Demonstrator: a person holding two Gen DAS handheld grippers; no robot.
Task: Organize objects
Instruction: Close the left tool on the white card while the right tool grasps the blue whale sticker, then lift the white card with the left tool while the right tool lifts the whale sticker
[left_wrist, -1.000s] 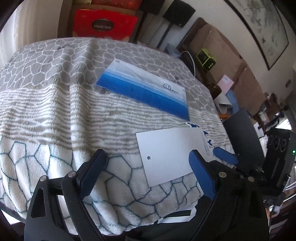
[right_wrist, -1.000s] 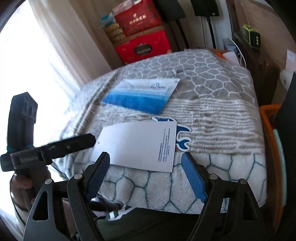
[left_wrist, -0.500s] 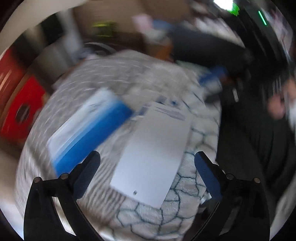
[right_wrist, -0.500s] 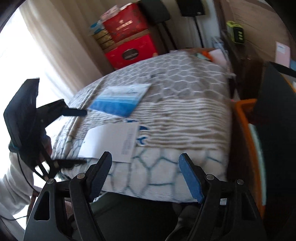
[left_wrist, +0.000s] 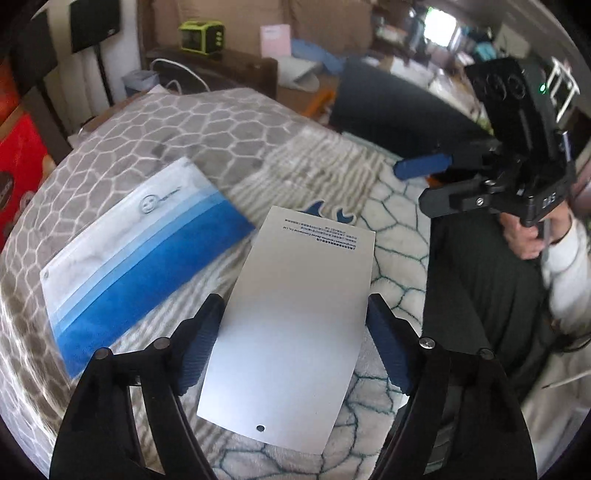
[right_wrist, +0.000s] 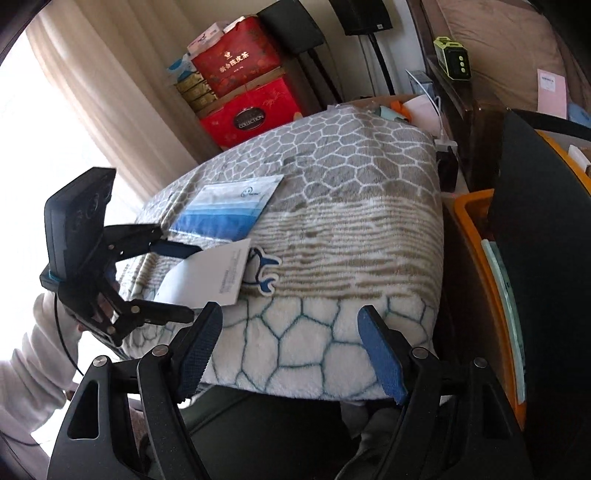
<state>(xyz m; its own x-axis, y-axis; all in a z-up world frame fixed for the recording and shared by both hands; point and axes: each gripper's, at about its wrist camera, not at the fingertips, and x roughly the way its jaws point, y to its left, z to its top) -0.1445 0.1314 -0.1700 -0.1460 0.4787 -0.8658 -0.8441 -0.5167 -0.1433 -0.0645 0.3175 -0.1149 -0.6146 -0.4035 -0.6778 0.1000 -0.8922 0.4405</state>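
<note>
Two views. From the left wrist, the left tongs (left_wrist: 293, 341) stand apart, having just narrowed, straddling a white card (left_wrist: 295, 325) that lies flat on a patterned blanket (left_wrist: 236, 136); whether the pads touch its edges is unclear. A blue-and-white pouch (left_wrist: 136, 251) lies just beside the card. From the right wrist, the right tongs (right_wrist: 290, 352) hang apart and empty over the blanket's near edge, a whale sticker (right_wrist: 260, 271) peeking from under the card.

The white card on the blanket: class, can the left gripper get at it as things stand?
Probably yes. The left gripper, jaws just narrowed yet open, straddles the white card; nothing lies on it, though it lies flat on the blanket.
</note>
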